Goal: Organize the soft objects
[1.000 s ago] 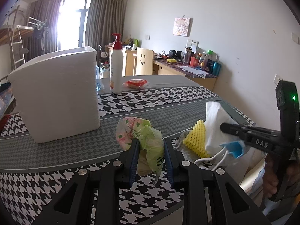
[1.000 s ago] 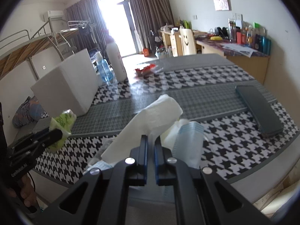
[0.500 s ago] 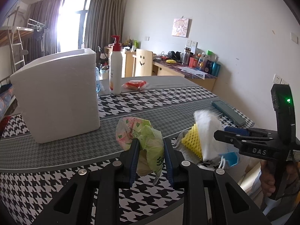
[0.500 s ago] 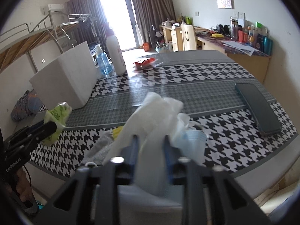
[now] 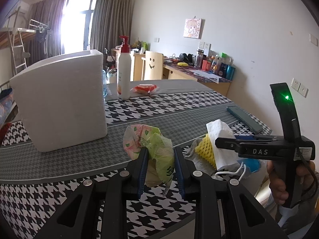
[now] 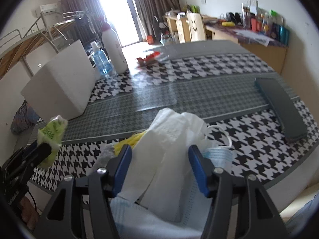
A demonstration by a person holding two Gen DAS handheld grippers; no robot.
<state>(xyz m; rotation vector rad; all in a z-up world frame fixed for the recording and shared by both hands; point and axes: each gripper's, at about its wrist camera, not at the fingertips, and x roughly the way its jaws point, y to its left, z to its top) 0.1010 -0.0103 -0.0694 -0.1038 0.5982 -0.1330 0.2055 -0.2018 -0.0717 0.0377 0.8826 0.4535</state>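
My left gripper (image 5: 160, 160) is shut on a crumpled green and pink plastic bag (image 5: 153, 145), held above the table's near edge; the bag also shows in the right wrist view (image 6: 52, 131). My right gripper (image 6: 160, 167) is open, its jaws wide on either side of a white tissue (image 6: 169, 145). The tissue lies on a pile with a yellow foam net (image 5: 204, 151), a blue face mask (image 6: 218, 154) and a grey cloth (image 5: 196, 162). In the left wrist view the right gripper (image 5: 219, 140) sits at the tissue (image 5: 221, 137).
A white foam box (image 5: 59, 103) stands at the left on the houndstooth tablecloth (image 5: 159, 103). A pump bottle (image 5: 123, 73), a blue bottle (image 6: 100, 59) and a red packet (image 5: 144, 88) are at the back. A dark flat case (image 6: 279, 107) lies at the right.
My right gripper opened from shut to wide open and let go of the tissue, which dropped onto the pile. My left gripper held still with the bag.
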